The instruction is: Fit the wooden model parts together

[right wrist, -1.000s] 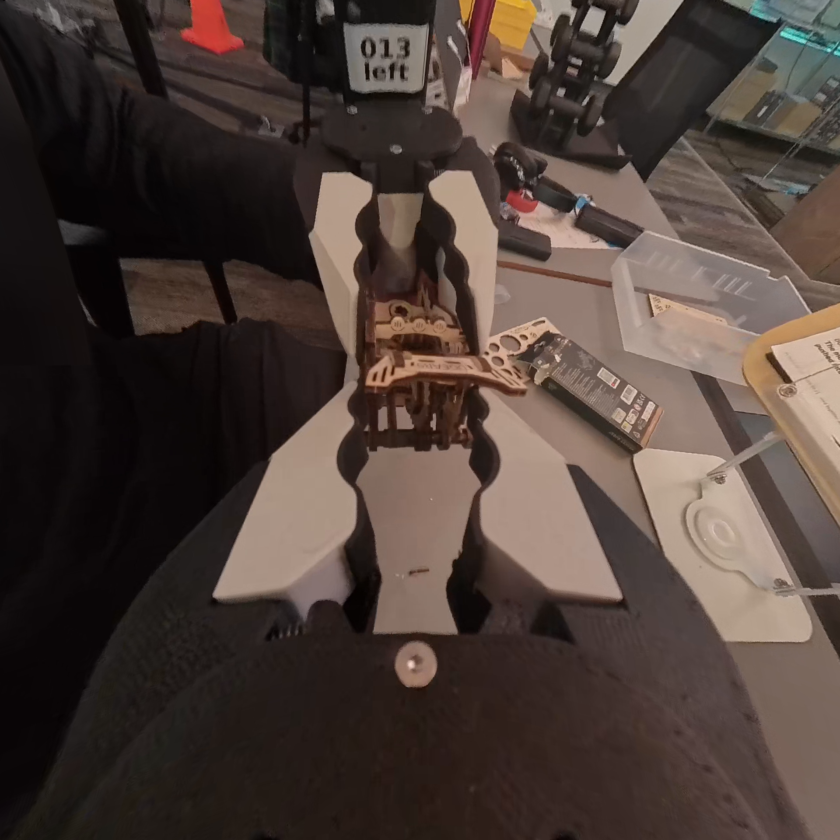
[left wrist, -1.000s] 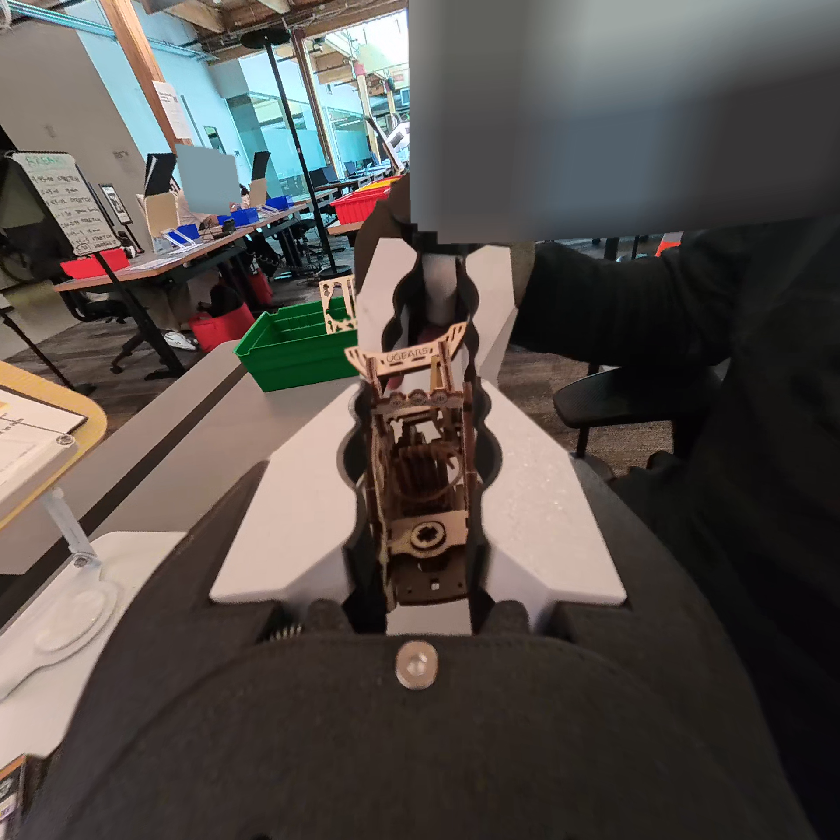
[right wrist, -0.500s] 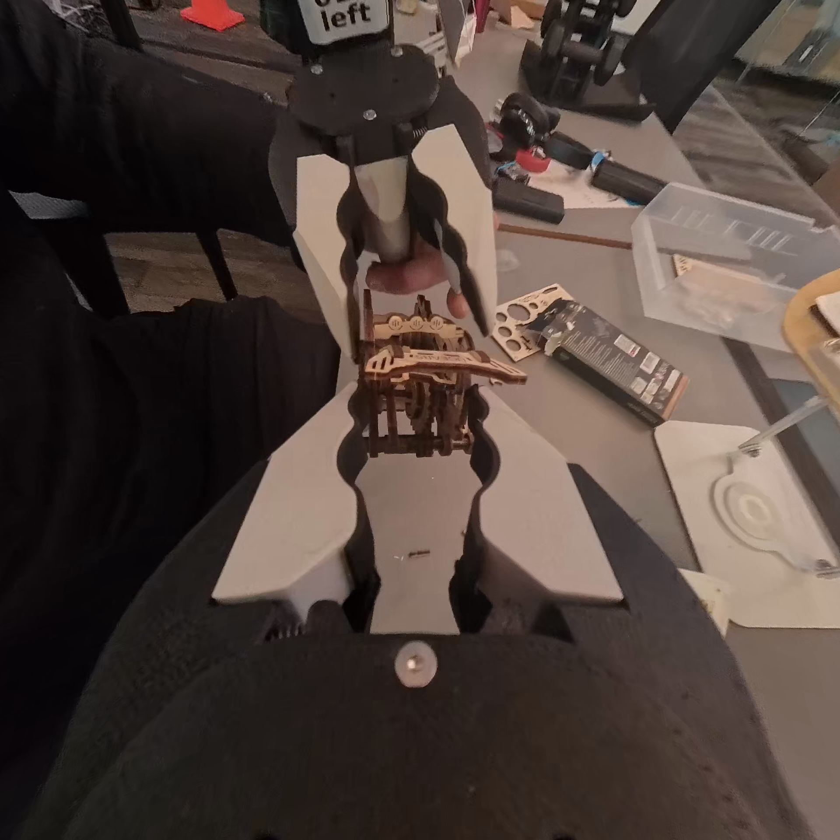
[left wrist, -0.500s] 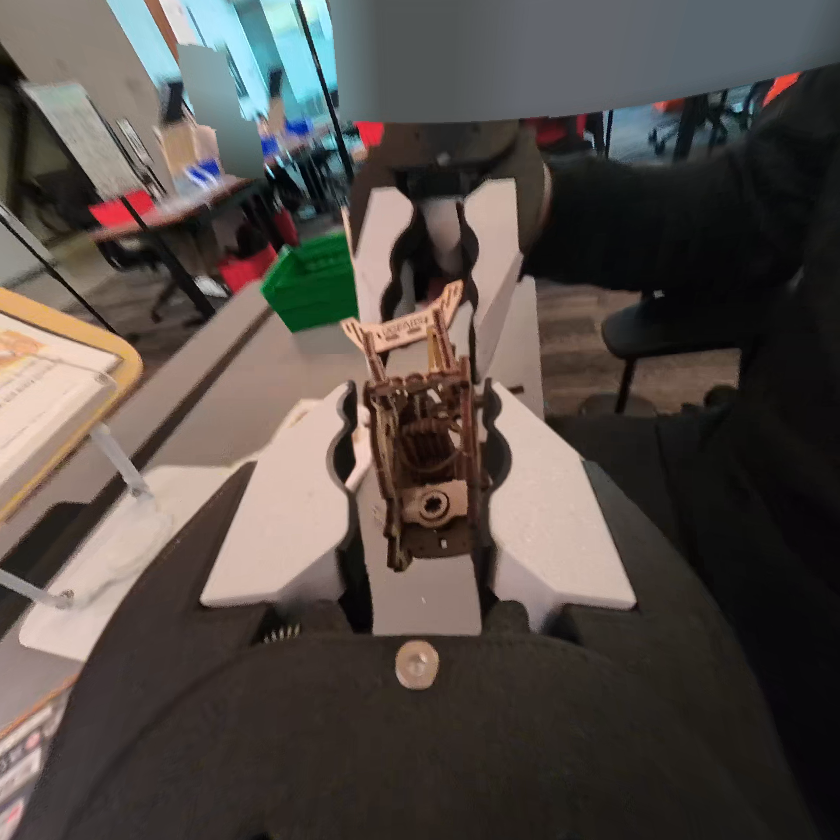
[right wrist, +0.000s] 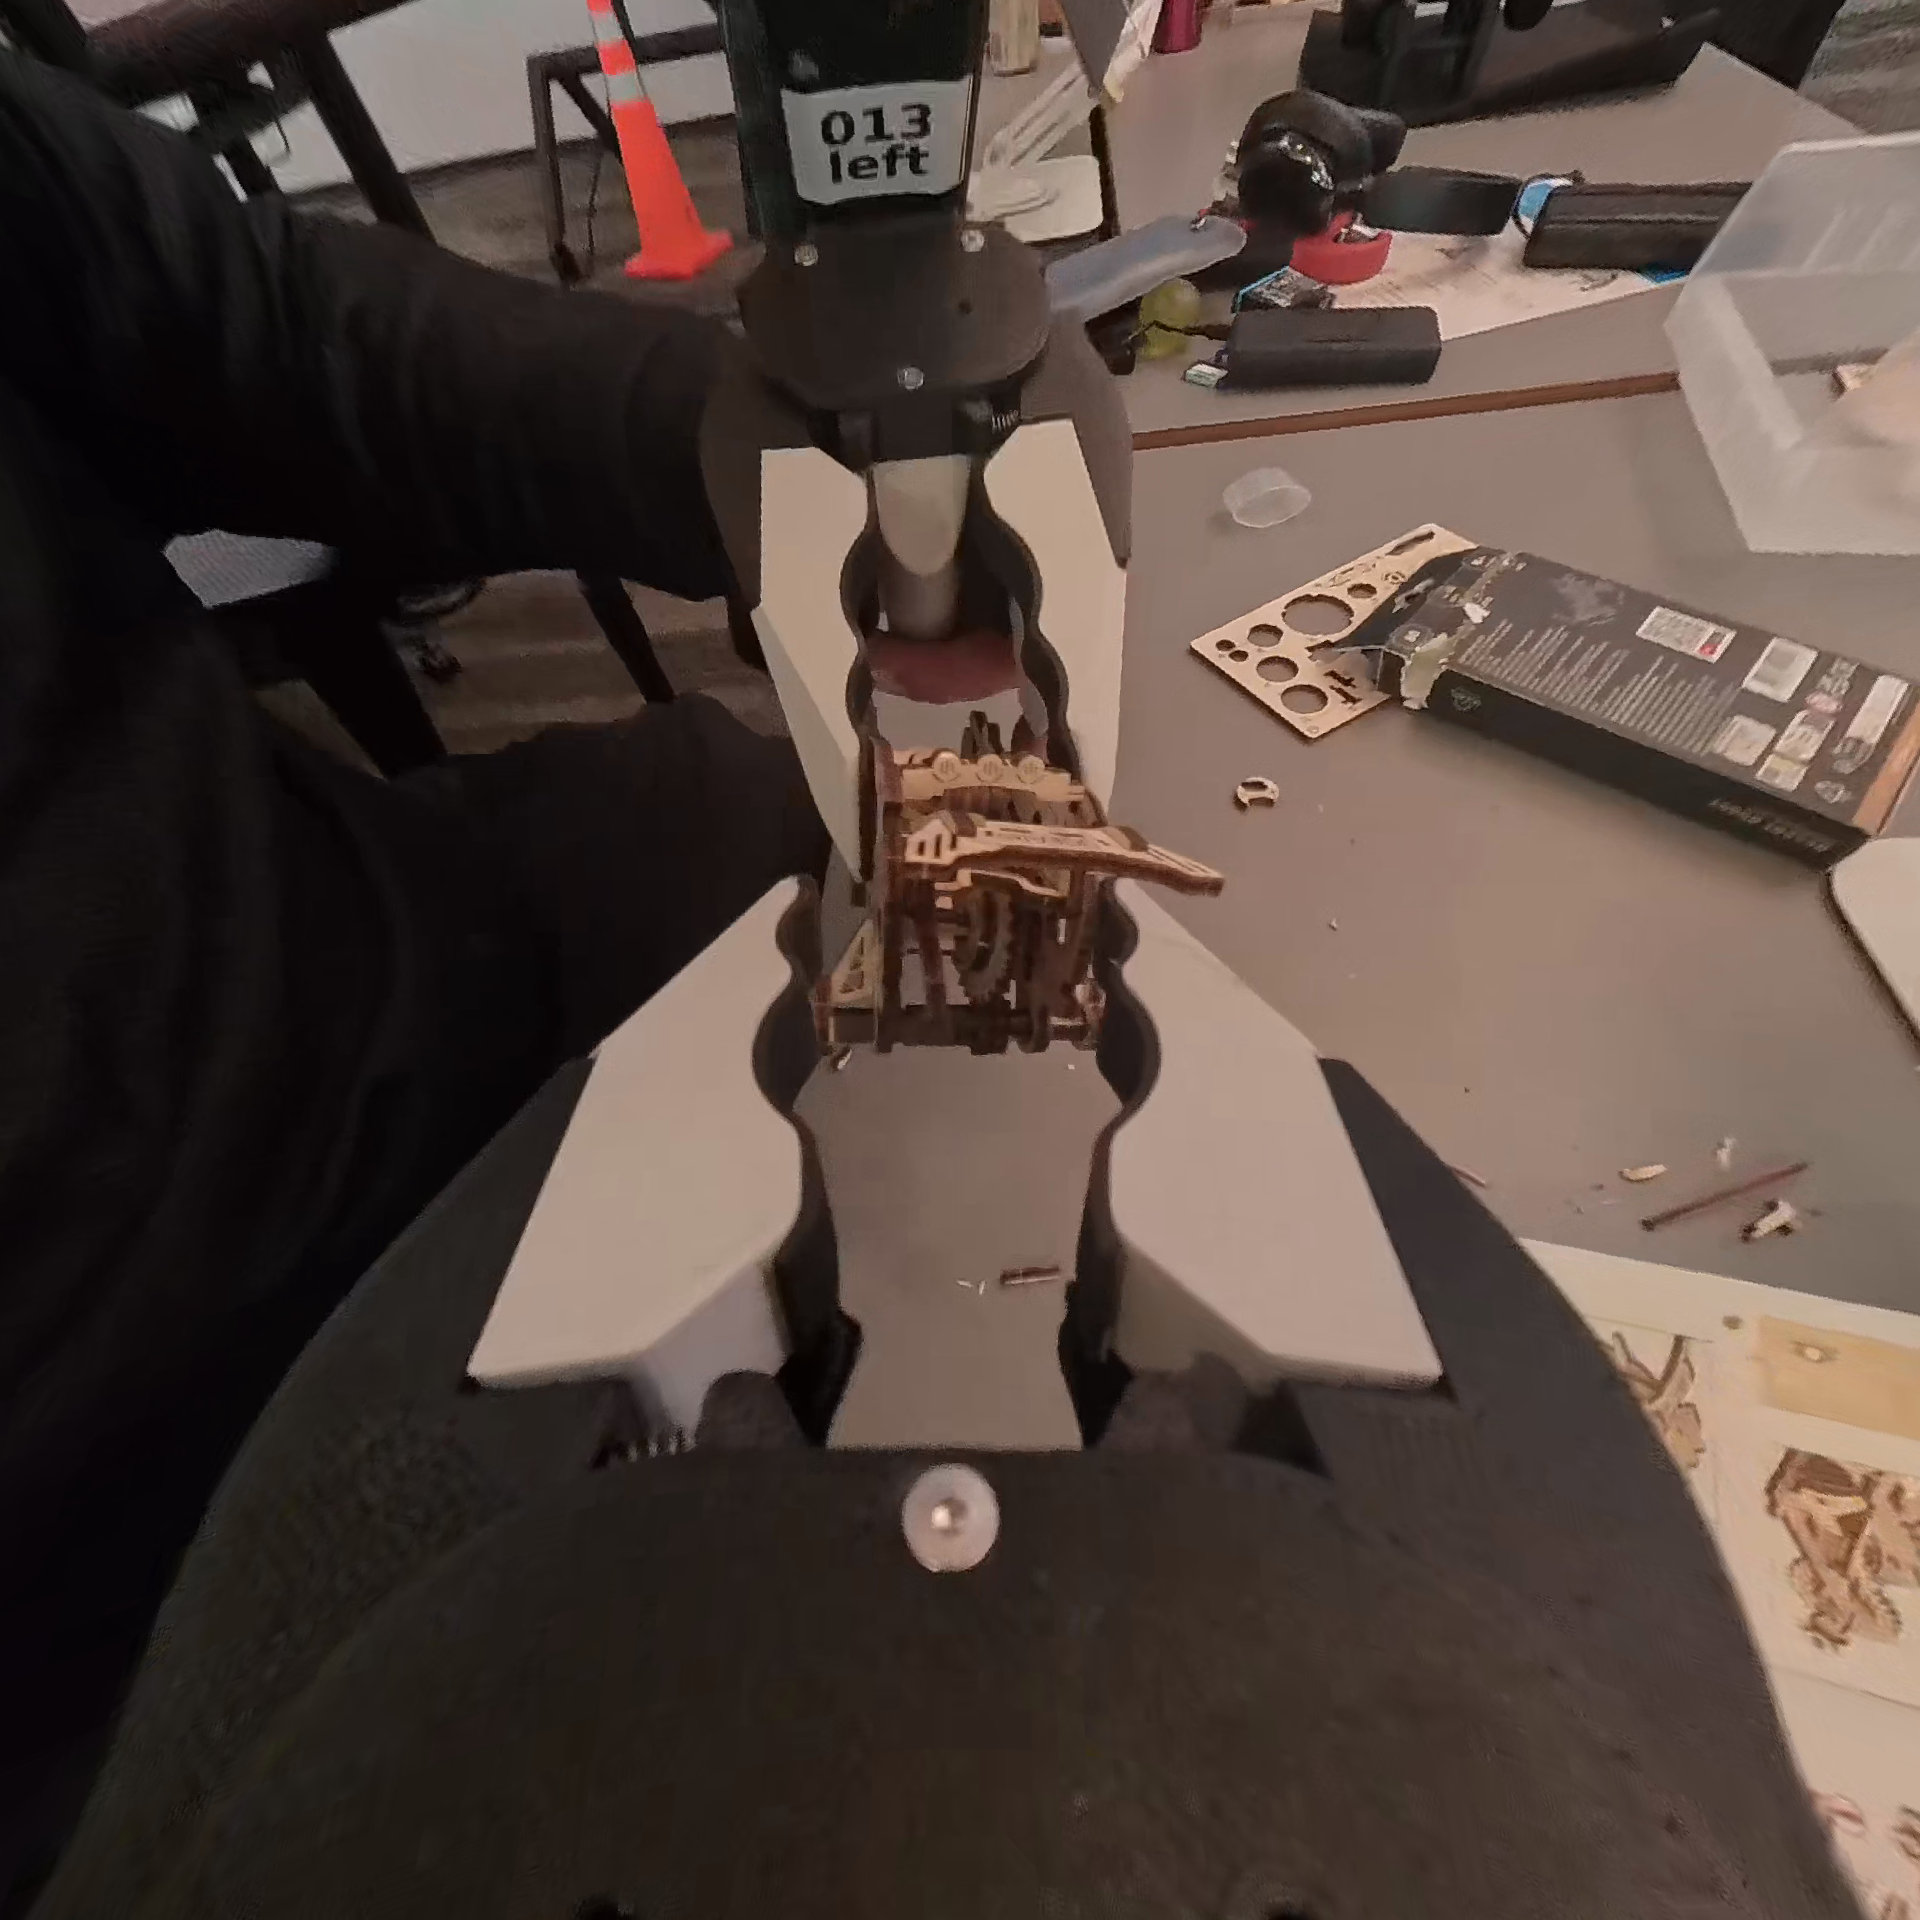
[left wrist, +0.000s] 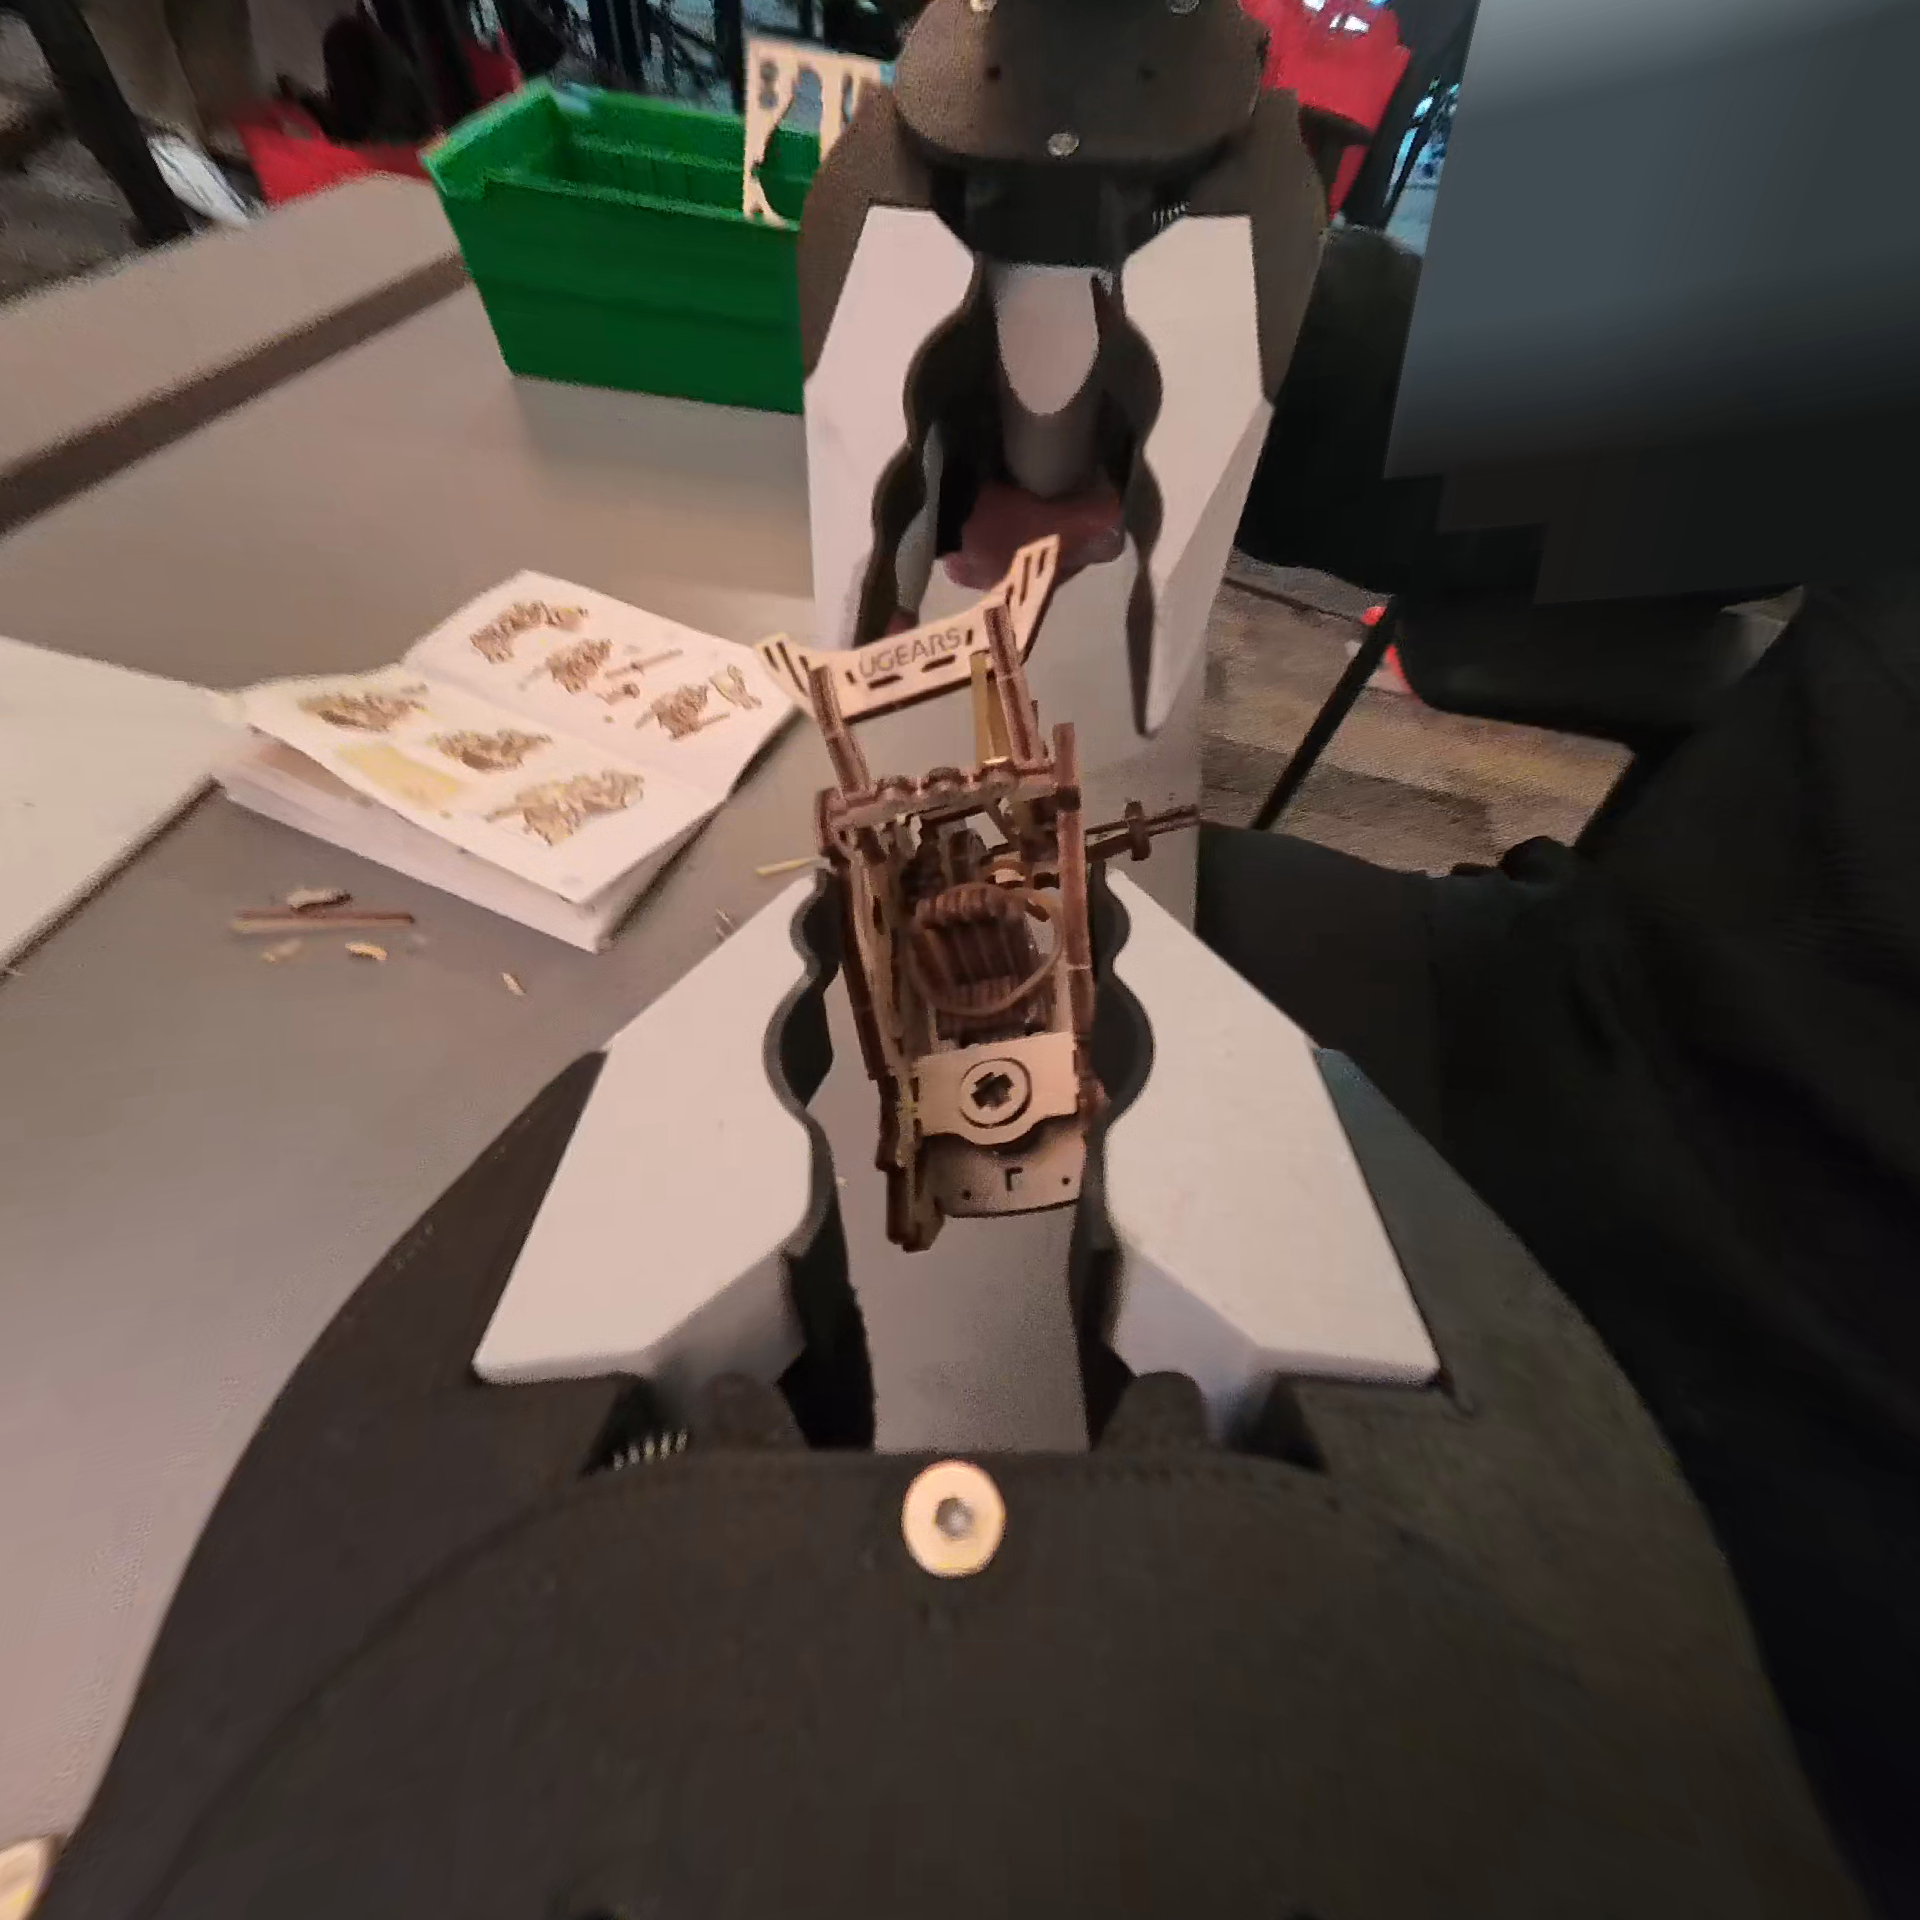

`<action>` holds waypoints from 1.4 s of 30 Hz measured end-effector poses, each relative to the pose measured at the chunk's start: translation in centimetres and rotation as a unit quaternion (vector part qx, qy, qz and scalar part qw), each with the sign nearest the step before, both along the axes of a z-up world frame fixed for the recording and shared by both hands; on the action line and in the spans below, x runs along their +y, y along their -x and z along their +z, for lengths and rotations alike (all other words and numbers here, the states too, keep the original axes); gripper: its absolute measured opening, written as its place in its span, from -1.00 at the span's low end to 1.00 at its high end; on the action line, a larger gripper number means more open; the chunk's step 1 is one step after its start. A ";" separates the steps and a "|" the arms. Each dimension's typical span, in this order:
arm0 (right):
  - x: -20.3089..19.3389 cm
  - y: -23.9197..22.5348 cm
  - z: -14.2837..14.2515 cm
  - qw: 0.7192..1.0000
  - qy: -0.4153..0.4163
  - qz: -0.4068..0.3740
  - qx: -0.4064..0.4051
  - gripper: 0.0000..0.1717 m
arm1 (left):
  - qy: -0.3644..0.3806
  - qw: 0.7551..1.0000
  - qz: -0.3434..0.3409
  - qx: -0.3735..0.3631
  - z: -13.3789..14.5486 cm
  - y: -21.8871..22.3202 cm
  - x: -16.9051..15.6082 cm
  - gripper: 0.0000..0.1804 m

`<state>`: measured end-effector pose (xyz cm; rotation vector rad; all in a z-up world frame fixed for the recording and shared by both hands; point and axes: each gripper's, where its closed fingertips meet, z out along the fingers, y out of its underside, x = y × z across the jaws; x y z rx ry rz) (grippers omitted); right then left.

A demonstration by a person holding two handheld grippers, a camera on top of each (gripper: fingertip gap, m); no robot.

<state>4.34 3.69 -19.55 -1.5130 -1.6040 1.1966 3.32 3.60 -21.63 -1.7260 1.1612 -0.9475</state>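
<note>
Presently, item: wooden model [left wrist: 977, 997], a small geared chassis with a pale rear wing [left wrist: 914, 665], held in the air at frame centre in both views, tilted, above the grey table [left wrist: 260, 1039]; left gripper [left wrist: 961, 904] pinching the model's side plates, its fingers closed to the model's width; right gripper [right wrist: 956, 894] facing it from the opposite end, fingers spread slightly wider than the model and standing just beside its flanks, not plainly pressing. Accessories: open instruction booklet [left wrist: 499, 727] at left of the left wrist view; green bin [left wrist: 623, 260] at upper left; dark carton [right wrist: 1662, 686] and offcuts at right of the right wrist view. Handling notes, as judgement: the step looks like a re-grip between the two tools; keep one firm hold until the other has closed; seat the pads on the flat side plates, never on the gears or the thin axle [left wrist: 1143, 826] protruding at right; square the tilted model first; squeeze gently, since thin plywood splits; keep the work over the table.
</note>
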 end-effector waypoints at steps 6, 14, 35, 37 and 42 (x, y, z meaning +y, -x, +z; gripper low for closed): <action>1.9 0.1 -2.9 0.999 0.041 -0.010 -0.005 -0.72 | 0.129 0.992 0.007 -0.010 -3.5 0.4 1.5 -0.50; 3.2 0.8 -6.5 0.993 0.113 -0.016 -0.013 -0.99 | 0.167 0.986 0.008 0.019 -6.7 0.8 2.5 -0.50; 2.7 2.4 -9.8 0.983 0.183 0.014 -0.008 -1.00 | 0.106 0.993 0.033 0.045 -9.5 1.1 4.4 -0.43; 2.7 2.2 -9.7 0.983 0.181 0.018 -0.006 -1.00 | 0.099 0.993 0.037 0.046 -9.6 1.2 4.4 -0.43; 1.9 2.2 -10.6 0.992 0.119 0.025 -0.031 -1.00 | 0.067 0.995 0.026 0.063 -9.5 1.7 3.5 -0.38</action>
